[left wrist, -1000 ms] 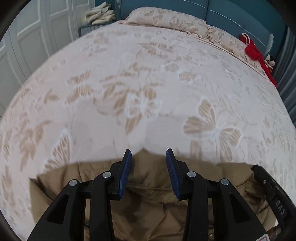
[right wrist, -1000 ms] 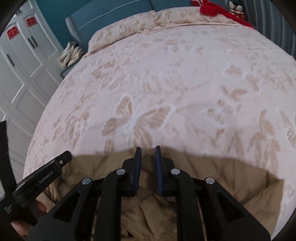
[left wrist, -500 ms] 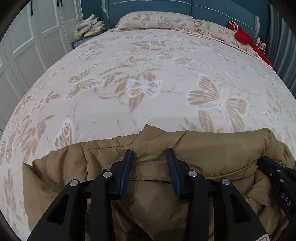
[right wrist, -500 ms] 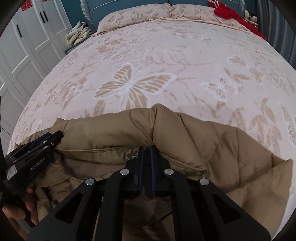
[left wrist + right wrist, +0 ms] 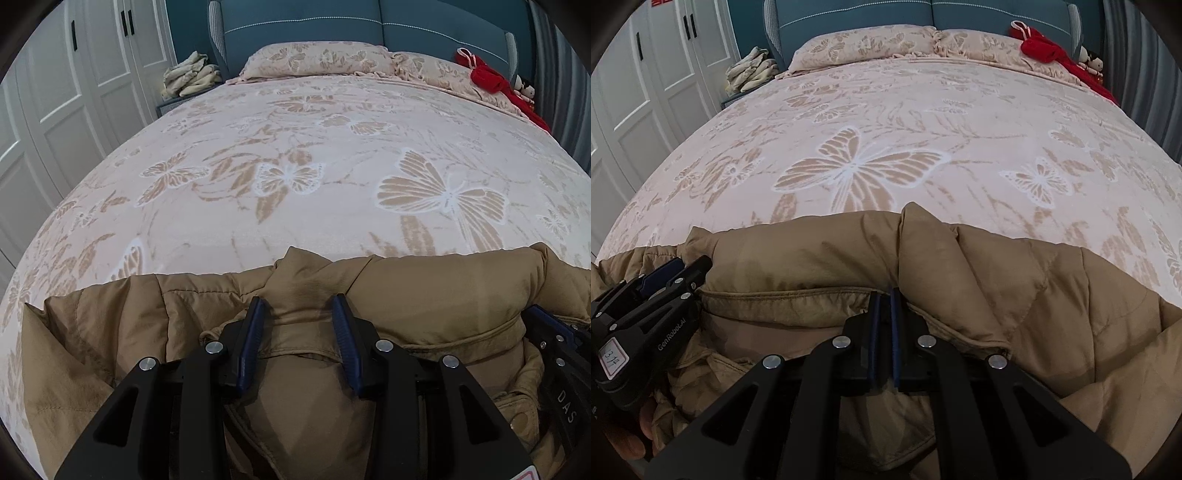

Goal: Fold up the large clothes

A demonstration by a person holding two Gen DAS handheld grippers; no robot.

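A large tan padded jacket [image 5: 436,284] lies bunched on the near part of the bed; it also fills the lower half of the right wrist view [image 5: 820,262]. My left gripper [image 5: 298,306] is open, its blue pads on either side of a fold of the jacket's edge. My right gripper [image 5: 883,295] is shut on a fold of the jacket near a seam. The left gripper shows at the left of the right wrist view [image 5: 661,280], and the right gripper shows at the right edge of the left wrist view [image 5: 554,332].
The bed [image 5: 332,155] has a pink cover with butterfly print and pillows [image 5: 317,59] at the blue headboard. A red garment [image 5: 487,79] lies at the far right. White wardrobe doors [image 5: 55,110] stand at the left, with folded cloths [image 5: 190,75] on a bedside stand.
Both grippers have tilted up and drawn back, so more of the jacket and the headboard shows. The right gripper's jaws have closed tighter on the fabric. The left gripper stays open.
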